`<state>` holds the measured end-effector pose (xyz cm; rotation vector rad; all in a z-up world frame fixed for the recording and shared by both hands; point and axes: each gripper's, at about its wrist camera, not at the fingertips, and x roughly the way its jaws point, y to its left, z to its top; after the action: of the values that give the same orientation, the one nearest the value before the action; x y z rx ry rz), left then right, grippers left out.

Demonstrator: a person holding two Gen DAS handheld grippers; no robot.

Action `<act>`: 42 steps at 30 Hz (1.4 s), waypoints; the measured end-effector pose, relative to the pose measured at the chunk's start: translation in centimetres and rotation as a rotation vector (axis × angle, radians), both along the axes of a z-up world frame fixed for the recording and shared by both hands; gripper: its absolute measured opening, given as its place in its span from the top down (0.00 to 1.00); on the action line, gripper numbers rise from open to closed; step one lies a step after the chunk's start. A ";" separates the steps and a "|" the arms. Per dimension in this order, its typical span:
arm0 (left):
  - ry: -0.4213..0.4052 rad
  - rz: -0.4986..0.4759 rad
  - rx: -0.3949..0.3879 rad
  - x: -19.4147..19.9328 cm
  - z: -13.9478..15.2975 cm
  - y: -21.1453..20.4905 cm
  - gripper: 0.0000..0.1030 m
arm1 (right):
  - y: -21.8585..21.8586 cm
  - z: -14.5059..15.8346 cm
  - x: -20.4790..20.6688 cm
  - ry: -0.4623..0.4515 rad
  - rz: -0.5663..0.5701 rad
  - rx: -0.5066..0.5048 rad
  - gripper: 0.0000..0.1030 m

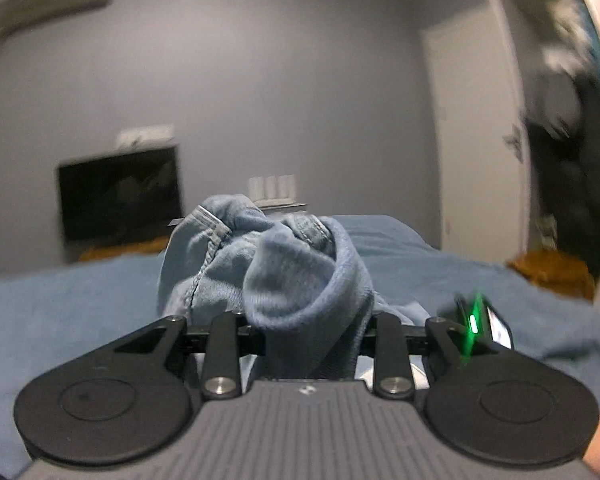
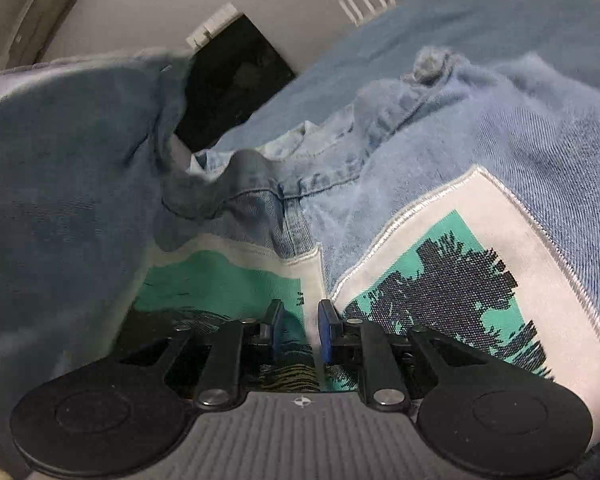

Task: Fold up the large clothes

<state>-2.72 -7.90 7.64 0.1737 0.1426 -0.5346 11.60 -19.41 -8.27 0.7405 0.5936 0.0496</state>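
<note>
Denim jacket fills nearly the whole right wrist view, pale blue, with a white-bordered teal and black tree patch at lower right and a second printed patch at lower centre. The right gripper has its blue pads close together on a fold of patch and denim between them. At upper left of that frame a darker flap of the jacket hangs beside a black screen, with bare wall above.

From the left wrist, the same cloth rises as a bunched hump at centre frame, draped over the left gripper; its fingers are buried under the fabric, so I cannot tell how they stand. Only this view shows the blue blanket spreading wide to both frame edges, the grey wall and white door behind, and a green light at lower right.
</note>
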 end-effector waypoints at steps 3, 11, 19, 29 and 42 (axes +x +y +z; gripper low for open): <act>-0.018 -0.028 0.030 -0.1 -0.2 -2.3 0.75 | -3.5 1.7 -0.5 0.039 0.058 0.077 0.80; -0.029 -0.026 0.060 -0.3 -1.3 -4.9 0.75 | -13.2 2.7 -3.0 -0.160 -0.037 0.699 0.11; -0.056 -0.046 0.120 -1.7 -2.0 -4.0 0.75 | -13.9 6.3 4.2 -0.096 0.096 0.639 0.00; -0.089 -0.107 0.198 -1.6 -3.5 -5.6 0.75 | -9.8 11.1 10.0 0.069 0.352 0.188 0.17; -0.163 -0.255 0.393 -0.6 -4.7 -12.7 0.75 | -14.9 12.9 5.1 -0.107 0.274 -0.078 0.78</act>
<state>-3.32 -20.56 2.95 0.6232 0.0647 -0.7400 16.66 -34.29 4.65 0.5737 0.5880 0.3154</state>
